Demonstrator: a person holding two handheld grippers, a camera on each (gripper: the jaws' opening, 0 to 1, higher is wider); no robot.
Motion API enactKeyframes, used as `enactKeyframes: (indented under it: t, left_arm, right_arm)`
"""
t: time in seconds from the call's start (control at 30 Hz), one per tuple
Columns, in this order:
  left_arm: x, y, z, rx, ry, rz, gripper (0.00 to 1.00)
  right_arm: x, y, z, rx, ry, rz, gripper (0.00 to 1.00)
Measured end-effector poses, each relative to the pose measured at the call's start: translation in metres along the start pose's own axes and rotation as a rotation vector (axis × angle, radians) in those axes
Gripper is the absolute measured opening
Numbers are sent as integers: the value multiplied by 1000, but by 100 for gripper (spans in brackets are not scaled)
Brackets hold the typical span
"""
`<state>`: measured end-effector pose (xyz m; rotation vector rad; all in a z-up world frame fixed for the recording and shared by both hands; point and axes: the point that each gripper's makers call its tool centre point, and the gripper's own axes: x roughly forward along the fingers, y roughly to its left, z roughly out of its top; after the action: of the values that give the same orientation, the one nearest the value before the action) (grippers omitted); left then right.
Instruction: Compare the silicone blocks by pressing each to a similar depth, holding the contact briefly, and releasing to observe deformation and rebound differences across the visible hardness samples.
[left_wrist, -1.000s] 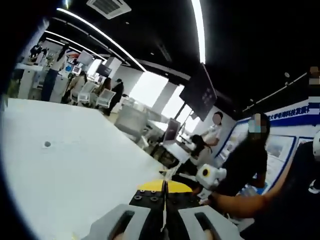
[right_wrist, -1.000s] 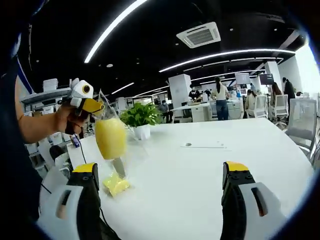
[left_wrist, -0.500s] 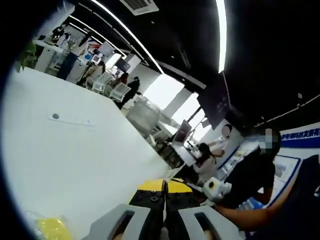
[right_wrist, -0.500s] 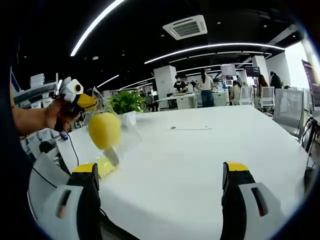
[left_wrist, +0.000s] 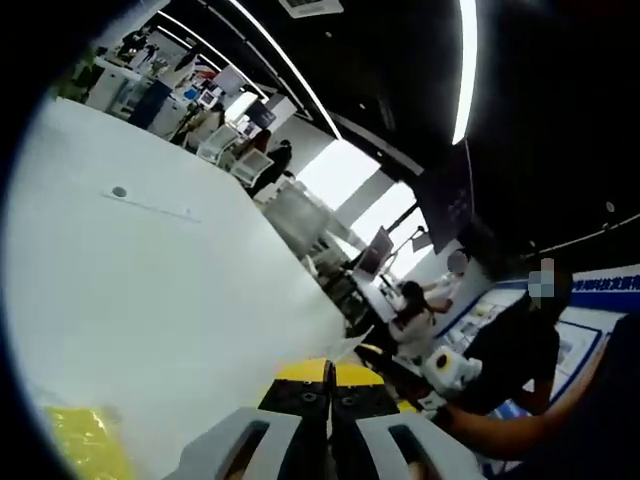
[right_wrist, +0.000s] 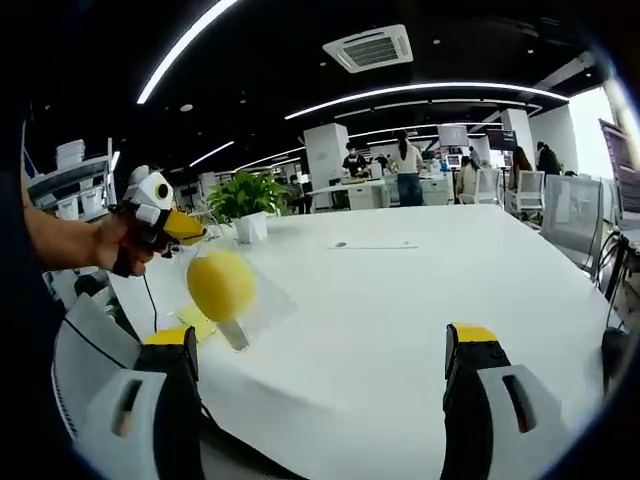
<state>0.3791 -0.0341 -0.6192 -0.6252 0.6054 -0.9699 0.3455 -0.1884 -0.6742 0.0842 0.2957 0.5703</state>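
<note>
A: Step in hand? The left gripper (right_wrist: 185, 232), seen in the right gripper view, hangs above the white table (right_wrist: 420, 290) with a clear plastic bag (right_wrist: 258, 300) pinched in its tip; a yellow round block (right_wrist: 219, 284) sits inside the bag. A flatter yellow piece (right_wrist: 197, 326) lies on the table just under it. I judge this as fetching samples, no press begun.

B: Jaw states?

A: Left gripper (left_wrist: 330, 392) in its own view: jaws pressed together. Right gripper (right_wrist: 320, 370): jaws spread wide, nothing between, low over the near table edge.

B: Next move?

A: Likely set the bag down and free the block so a press can start.

B: View differences?

A: Left gripper view gives yellow material (left_wrist: 85, 445) at near left; the right gripper view gives a potted plant (right_wrist: 243, 200) far left.
</note>
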Motion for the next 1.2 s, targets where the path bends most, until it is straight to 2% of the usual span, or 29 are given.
enactKeyframes:
  t: [0.37, 0.43, 0.5, 0.57, 0.6, 0.73, 0.87, 1.0, 1.13, 1.2]
  left_arm:
    - [11, 40, -13, -163, -26, 34, 0]
    - [10, 47, -13, -163, -31, 48, 0]
    - [8, 56, -12, -134, -40, 84, 0]
    - [5, 72, -11, -95, -34, 155, 0]
    - [5, 80, -13, -98, -26, 179, 0]
    - [3, 95, -17, -126, -38, 208, 0]
    - [0, 116, -22, -126, -47, 301, 0]
    - [-3, 138, -34, -136, -30, 401, 0]
    - [-1, 145, -42, -191, -53, 416, 0]
    - [0, 146, -47, -178, -38, 433, 0]
  right_arm:
    - [-1, 5, -11, 2, 30, 3, 97]
    - [-1, 7, -14, -4, 40, 9, 97]
    - [-1, 7, -14, -5, 40, 9, 97]
    - [-1, 7, -15, 0, 41, 5, 97]
    - [-1, 7, -15, 3, 41, 5, 97]
    - [-1, 8, -15, 4, 43, 6, 97]
    - [-1, 8, -13, 0, 33, 7, 97]
    - [0, 12, -13, 3, 38, 13, 97]
    - [1, 17, -14, 1, 41, 19, 97]
    - [1, 18, -16, -3, 47, 20, 96]
